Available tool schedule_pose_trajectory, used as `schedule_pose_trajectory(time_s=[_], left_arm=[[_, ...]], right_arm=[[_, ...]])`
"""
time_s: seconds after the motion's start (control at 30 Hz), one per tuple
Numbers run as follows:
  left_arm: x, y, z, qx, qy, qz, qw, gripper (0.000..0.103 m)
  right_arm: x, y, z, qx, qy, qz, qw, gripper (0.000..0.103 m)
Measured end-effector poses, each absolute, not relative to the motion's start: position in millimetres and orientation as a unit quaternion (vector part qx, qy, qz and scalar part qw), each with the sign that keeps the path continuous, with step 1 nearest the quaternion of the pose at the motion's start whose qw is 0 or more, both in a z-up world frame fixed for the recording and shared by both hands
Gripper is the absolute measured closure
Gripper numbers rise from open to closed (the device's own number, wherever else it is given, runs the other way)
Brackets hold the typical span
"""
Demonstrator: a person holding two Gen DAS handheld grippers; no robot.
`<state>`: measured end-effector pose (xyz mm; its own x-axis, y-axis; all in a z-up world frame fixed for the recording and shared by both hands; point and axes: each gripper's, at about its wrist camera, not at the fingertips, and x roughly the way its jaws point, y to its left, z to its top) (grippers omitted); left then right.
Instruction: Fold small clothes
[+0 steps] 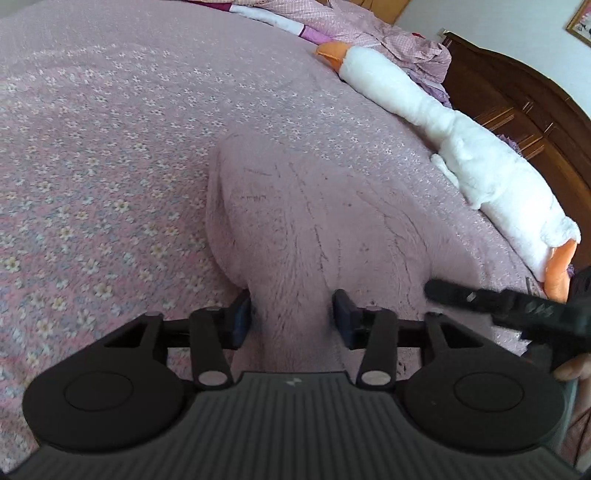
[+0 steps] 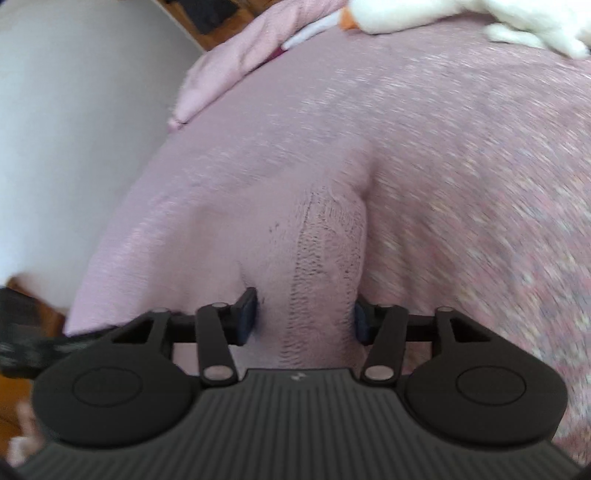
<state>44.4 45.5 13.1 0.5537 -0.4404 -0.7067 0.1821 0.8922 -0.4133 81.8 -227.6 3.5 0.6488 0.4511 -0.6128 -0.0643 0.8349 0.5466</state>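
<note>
Tongs, left gripper (image 1: pixel 291 317): fingers set narrow with a bunched fold of the pink fleece garment (image 1: pixel 317 206) pinched between the blue pads (image 1: pixel 242 317); cloth fills the gap and touches both pads. Tongs, right gripper (image 2: pixel 306 319): likewise closed on the same garment at a ribbed knit edge (image 2: pixel 325 251), which looks like a cuff or hem, though which one cannot be told. In the left view the tip of the right gripper (image 1: pixel 480 299) shows just beside the left, at the garment's near right. Garment: lies spread on the floral pink bedspread (image 1: pixel 92 155), near edge lifted into both grips, far end resting flat. Handling, as judged: light, soft, limp, plush pile likely to drape and sag between grips; not fragile, not slippery; the ribbed band is the firmer hold, being denser than the fleece. Beyond it, along the far side of the bed: white plush goose (image 1: pixel 461 147); farther still, crumpled pink bedding (image 1: pixel 351 26) and a dark wooden headboard (image 1: pixel 517 96).
</note>
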Motion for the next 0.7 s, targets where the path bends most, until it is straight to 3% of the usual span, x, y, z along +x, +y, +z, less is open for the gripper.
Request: schedule_pose_trajectory(time_s=[0.13, 0.33, 0.43, 0.7], left_arm=[[24, 52, 22, -0.133, 0.435, -0.163, 0.876, 0.036], [-3, 49, 35, -0.081, 0.422, -0.14, 0.892, 0.025], [3, 47, 27, -0.053, 0.432, -0.113, 0.893, 0.02], [3, 49, 18, -0.059, 0.43, -0.091, 0.896, 0.01]], right_arm=[[68, -235, 3, 0.266, 0.373, 0.139, 0.878, 0.044], [27, -240, 28, 0.207, 0.328, 0.117, 0.914, 0.047], [21, -241, 29, 0.198, 0.327, 0.113, 0.917, 0.062], [25, -238, 4, 0.201, 0.345, 0.101, 0.911, 0.061]])
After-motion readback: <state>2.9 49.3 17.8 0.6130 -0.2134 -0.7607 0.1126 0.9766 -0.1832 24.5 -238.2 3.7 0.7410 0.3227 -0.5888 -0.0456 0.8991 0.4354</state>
